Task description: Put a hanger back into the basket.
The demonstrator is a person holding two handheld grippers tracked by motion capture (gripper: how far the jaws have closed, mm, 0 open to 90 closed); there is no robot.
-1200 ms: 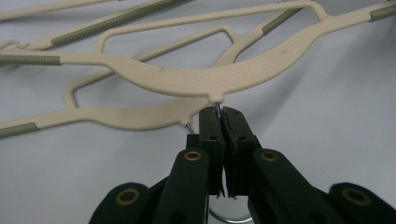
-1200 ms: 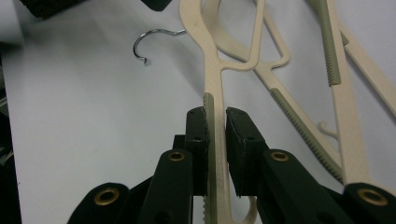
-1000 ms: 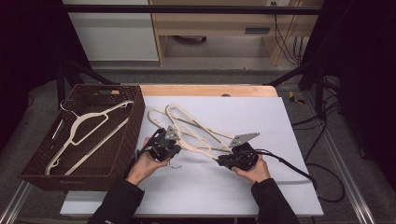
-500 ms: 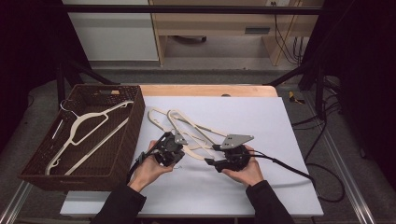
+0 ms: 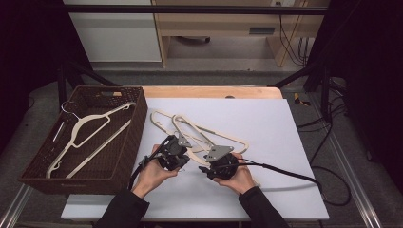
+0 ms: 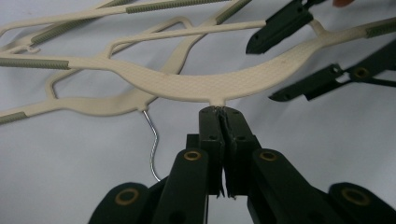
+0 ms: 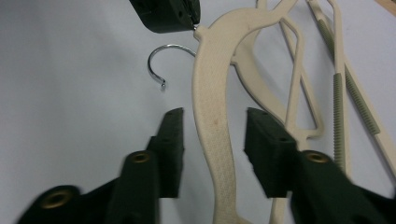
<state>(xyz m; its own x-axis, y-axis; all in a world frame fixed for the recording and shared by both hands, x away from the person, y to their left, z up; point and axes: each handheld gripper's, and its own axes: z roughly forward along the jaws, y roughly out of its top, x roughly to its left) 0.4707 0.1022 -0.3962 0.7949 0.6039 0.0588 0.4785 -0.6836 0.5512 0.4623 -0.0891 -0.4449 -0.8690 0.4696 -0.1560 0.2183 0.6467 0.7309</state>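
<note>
From my station I saw that the top hanger [image 6: 187, 86] was matt cream plastic with a fine woven texture, its shoulders carrying ribbed grey-green grip strips [image 6: 35, 63]. The lower hanger's hook [image 7: 161, 65] was bright polished metal. The table cover [image 5: 266, 123] looked smooth, matt white, and the basket [image 5: 135, 128] was dark woven wicker.

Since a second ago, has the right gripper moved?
Yes. In the high view the right gripper has slid left, away from the table's right edge toward the left gripper. Its jaws have just been closing, astride the hanger.
</note>
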